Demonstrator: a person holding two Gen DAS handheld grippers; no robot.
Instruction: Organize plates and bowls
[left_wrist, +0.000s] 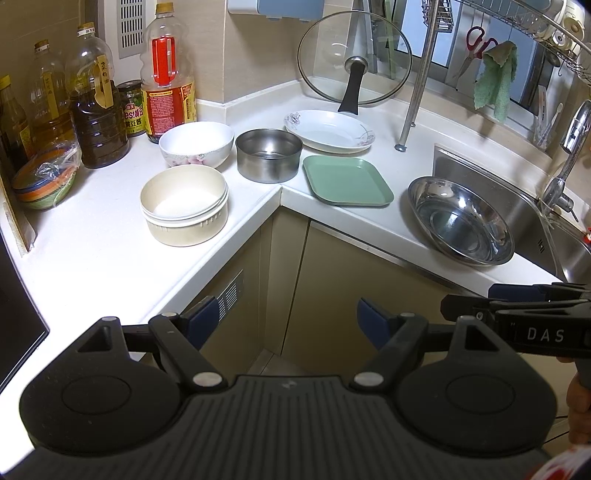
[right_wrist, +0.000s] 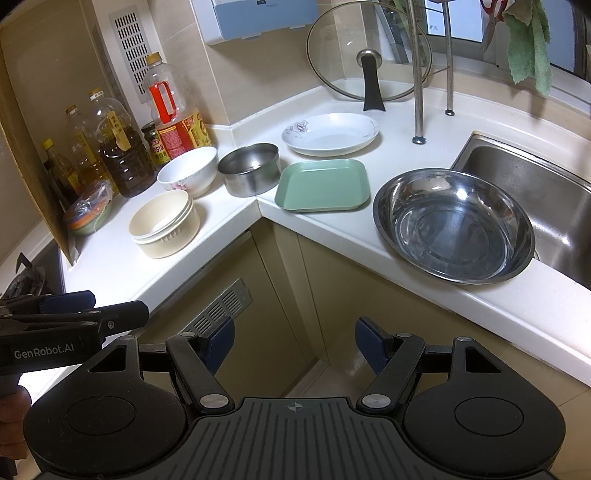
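On the white corner counter stand a cream tub (left_wrist: 184, 204) (right_wrist: 164, 222), a white floral bowl (left_wrist: 196, 143) (right_wrist: 187, 171), a small steel pot (left_wrist: 269, 154) (right_wrist: 248, 168), a white floral plate (left_wrist: 329, 131) (right_wrist: 330, 133), a green square plate (left_wrist: 347, 180) (right_wrist: 323, 185) and a wide steel bowl (left_wrist: 460, 220) (right_wrist: 453, 224) beside the sink. My left gripper (left_wrist: 287, 323) (right_wrist: 79, 306) is open and empty, held off the counter in front of the cabinets. My right gripper (right_wrist: 294, 345) (left_wrist: 476, 297) is open and empty, level with the left one.
Oil bottles (left_wrist: 98, 110) and jars line the back left, with a wrapped bowl (left_wrist: 46, 179) beside them. A glass pan lid (left_wrist: 354, 59) leans in the far corner. The sink (right_wrist: 532, 192), faucet (left_wrist: 569, 155) and a rack pole (left_wrist: 415, 99) are on the right. A stove edge is at far left.
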